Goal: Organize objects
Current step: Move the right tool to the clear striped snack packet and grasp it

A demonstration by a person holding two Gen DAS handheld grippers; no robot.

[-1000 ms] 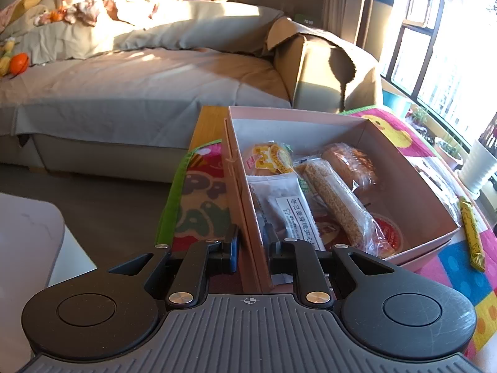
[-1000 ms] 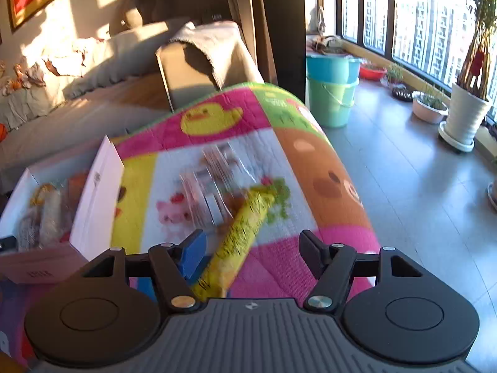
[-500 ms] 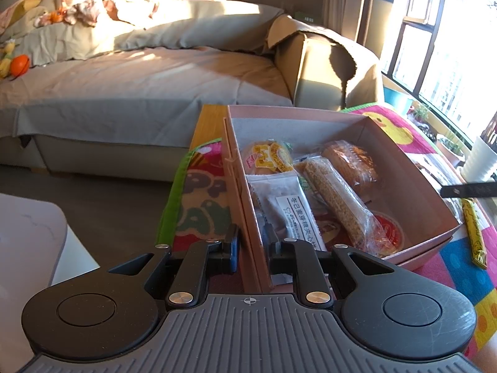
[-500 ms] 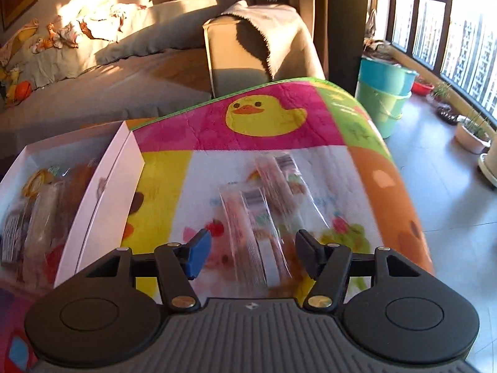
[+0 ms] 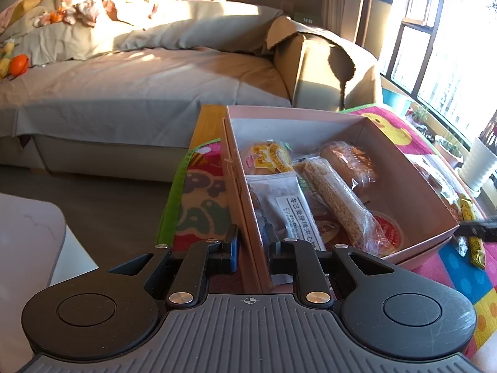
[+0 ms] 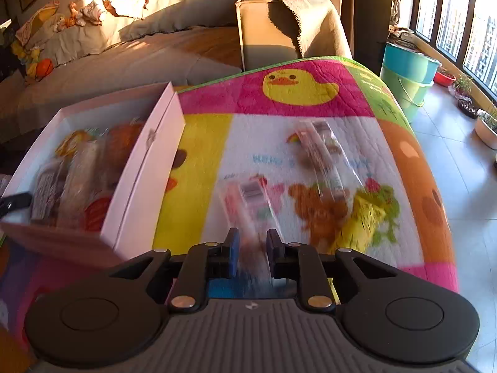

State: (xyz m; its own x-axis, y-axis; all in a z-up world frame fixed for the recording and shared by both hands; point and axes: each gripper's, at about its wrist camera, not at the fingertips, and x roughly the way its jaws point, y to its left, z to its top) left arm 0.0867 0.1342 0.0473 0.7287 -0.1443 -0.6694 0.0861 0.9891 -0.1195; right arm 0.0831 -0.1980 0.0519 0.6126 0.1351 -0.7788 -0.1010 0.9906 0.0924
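Since the earlier frame, the right claw (image 6: 252,250) has been carried leftward off the yellow snack bar (image 6: 362,222) and closed on a clear snack packet (image 6: 248,205) lying on the colourful mat (image 6: 205,161). The left claw (image 5: 251,244) is clamped narrowly on the pink box's (image 5: 413,186) near wall, unmoved.

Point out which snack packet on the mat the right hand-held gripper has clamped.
The near clear packet, between the right hand-held gripper pads; the far clear packet and yellow bar lie free.
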